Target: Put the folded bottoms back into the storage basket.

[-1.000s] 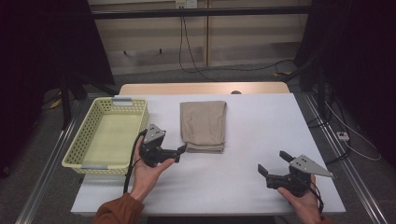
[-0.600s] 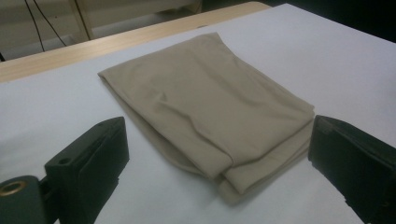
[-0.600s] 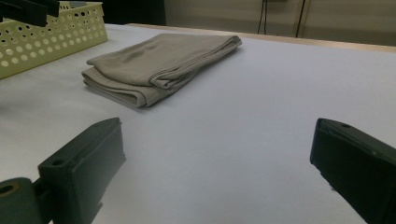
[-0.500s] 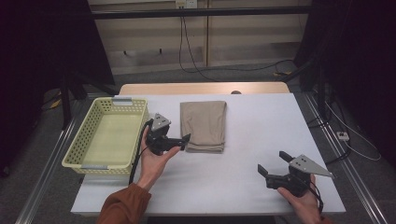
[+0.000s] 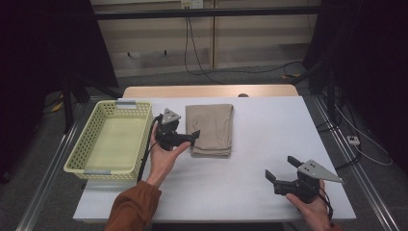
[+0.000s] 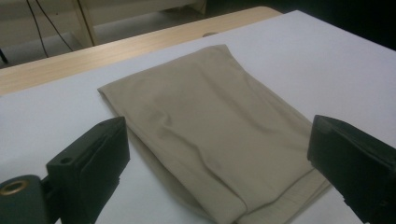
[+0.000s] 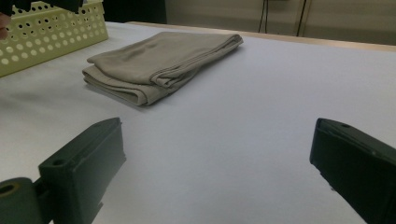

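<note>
The left claw (image 5: 194,135) covers part of the folded cloth's (image 5: 210,129) edge beside the basket (image 5: 91,149), itself edge-cropped in the right gripper view.

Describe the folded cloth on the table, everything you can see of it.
The folded cloth is a tan, soft-looking fabric folded into a long rectangle of several layers, with stacked edges at its near end and slight wrinkles on top. It lies flat on the white table, right of the yellow basket. The left gripper sits at its left edge, jaws open; contact is unclear.
</note>
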Demonstrator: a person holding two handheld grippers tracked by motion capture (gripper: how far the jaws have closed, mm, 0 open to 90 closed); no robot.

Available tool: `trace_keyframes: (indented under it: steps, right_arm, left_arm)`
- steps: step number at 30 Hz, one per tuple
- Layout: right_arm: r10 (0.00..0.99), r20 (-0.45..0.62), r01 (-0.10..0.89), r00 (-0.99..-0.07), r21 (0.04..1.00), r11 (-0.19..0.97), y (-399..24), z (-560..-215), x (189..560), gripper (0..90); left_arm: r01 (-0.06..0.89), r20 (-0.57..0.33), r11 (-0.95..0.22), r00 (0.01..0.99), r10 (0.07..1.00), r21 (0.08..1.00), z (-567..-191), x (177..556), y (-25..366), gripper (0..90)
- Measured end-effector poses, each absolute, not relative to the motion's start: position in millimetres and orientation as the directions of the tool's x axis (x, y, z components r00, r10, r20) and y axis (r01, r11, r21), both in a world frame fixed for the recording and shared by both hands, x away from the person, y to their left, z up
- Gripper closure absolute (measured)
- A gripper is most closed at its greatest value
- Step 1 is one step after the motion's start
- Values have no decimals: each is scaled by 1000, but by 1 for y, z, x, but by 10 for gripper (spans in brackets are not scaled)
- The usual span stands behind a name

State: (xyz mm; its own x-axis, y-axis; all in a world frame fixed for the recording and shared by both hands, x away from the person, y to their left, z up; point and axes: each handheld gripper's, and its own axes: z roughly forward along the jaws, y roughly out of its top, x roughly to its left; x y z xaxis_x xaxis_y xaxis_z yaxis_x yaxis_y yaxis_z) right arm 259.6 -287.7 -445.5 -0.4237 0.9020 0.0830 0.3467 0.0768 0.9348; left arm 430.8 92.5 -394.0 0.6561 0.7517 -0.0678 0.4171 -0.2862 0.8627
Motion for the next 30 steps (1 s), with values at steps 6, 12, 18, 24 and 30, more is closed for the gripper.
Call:
trace_keyframes:
  steps: [6,12,18,24,30]
  right_arm:
    - [903,83,347,-423,935,76,-288,-445,260,28]
    - [902,88,351,-423,933,74,-288,-446,260,28]
    - [901,89,353,-426,933,75,-288,-446,260,29]
    - [900,98,363,-424,929,69,-287,-447,260,29]
    - [901,97,363,-423,929,70,-288,-447,260,29]
  left_arm:
    - [441,-79,-274,632,771,855,-396,446,85,53]
    - [483,-102,-253,595,797,838,-407,460,77,69]
    - [506,-101,-268,588,802,820,-412,477,70,96]
    - [537,-85,-300,578,811,789,-420,495,64,141]
    - [592,-107,-287,541,834,753,-433,510,70,169]
